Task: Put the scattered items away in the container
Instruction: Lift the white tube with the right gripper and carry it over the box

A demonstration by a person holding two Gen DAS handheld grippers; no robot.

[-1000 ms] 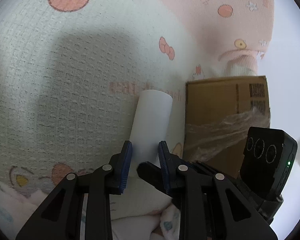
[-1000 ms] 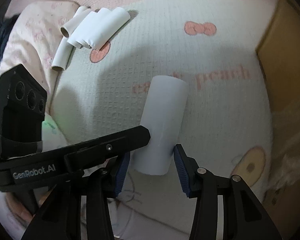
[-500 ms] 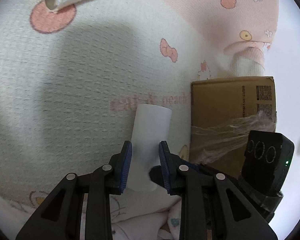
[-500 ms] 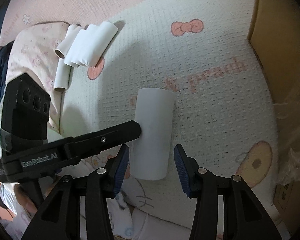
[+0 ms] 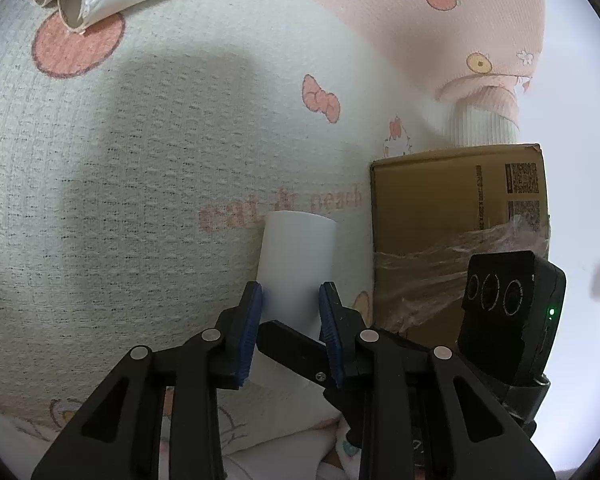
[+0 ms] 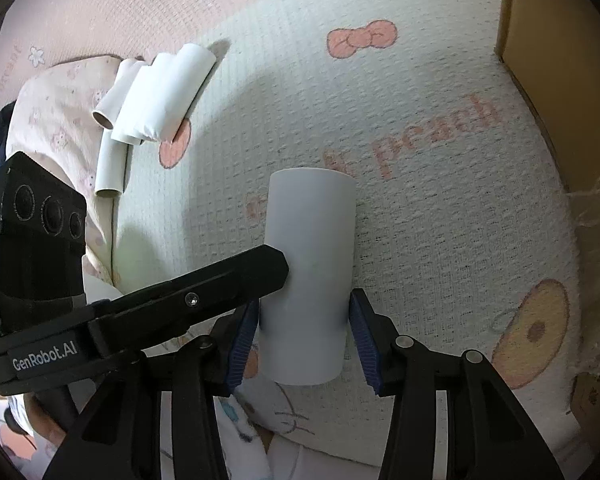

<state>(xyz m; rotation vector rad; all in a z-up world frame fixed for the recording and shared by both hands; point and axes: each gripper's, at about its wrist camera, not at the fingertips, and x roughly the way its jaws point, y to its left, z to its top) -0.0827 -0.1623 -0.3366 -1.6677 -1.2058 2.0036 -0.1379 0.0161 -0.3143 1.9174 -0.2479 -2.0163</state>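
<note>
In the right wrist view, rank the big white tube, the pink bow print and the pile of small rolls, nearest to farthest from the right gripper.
1. Big white tube: between the jaws of the right gripper.
2. Pile of small rolls: far upper left, at the blanket's edge.
3. Pink bow print: top, right of centre; too close to the rolls to call.

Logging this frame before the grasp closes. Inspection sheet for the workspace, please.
Surface: white waffle-weave blanket with pink bows and "peach" lettering, soft and uneven.
Job's things: white tube lying flat; cardboard box to its right, part wrapped in clear film.
Clutter: pile of paper tubes far left; two lie off the blanket's edge on a floral cloth.
Grippers: right hand-held gripper open, straddling the tube's near end; left hand-held gripper open above it, one finger crossing the tube in the right wrist view.
Cables: nothing seen.
Surroundings: pink printed fabric behind; white wall at right.
</note>
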